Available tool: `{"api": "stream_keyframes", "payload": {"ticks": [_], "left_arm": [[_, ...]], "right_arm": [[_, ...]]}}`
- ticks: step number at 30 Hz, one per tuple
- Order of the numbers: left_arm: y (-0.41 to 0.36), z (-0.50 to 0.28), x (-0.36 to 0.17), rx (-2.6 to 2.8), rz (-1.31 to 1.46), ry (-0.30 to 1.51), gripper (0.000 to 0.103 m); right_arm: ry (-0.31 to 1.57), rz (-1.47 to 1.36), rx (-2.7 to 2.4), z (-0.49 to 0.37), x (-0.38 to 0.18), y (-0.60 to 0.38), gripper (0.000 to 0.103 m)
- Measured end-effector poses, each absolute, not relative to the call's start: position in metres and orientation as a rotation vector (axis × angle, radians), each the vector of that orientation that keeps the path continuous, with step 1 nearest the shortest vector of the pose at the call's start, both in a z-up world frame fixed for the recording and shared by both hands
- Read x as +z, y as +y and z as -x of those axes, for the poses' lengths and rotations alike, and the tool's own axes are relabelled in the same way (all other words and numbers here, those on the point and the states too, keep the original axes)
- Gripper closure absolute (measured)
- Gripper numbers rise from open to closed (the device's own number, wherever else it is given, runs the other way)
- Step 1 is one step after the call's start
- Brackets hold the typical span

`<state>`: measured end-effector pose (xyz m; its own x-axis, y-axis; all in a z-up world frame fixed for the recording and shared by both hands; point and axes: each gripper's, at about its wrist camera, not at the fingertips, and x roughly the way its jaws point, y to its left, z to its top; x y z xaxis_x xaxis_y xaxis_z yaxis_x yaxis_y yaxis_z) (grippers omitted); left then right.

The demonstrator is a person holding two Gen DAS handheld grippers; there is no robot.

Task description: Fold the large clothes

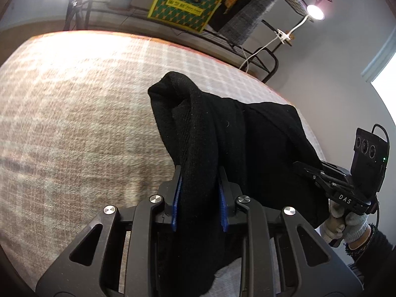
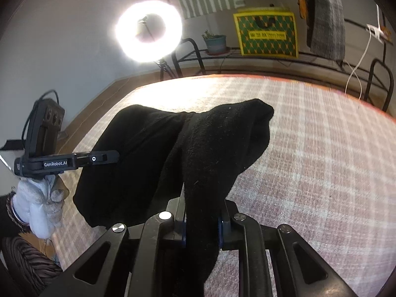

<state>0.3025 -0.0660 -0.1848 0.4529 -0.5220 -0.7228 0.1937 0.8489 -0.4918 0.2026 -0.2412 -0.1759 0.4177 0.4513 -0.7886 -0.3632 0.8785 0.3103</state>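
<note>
Left wrist | black garment (image 1: 222, 133) stretched sideways | both hand-held grippers clamped

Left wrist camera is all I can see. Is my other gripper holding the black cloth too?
Observer: Yes. The right gripper is shut on a bunched fold of the black garment.
Operator: Can you see my left hand?
Observer: Yes. Your left hand, in a white glove, holds the left gripper by its handle.
Operator: What's that glare up top?
Observer: A ring light, a full bright circle, beyond the far edge of the bed.
</note>
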Motion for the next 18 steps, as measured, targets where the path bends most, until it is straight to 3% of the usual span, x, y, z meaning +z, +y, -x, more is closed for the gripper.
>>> {"api": "stream_keyframes", "payload": {"ticks": [18], "left_arm": [[-0.118,-0.293,-0.157,-0.519,0.304,1.009,0.080]], "right_arm": [[0.957,-0.059,0.468,-0.173,-0.142,-0.276,0.089]]}}
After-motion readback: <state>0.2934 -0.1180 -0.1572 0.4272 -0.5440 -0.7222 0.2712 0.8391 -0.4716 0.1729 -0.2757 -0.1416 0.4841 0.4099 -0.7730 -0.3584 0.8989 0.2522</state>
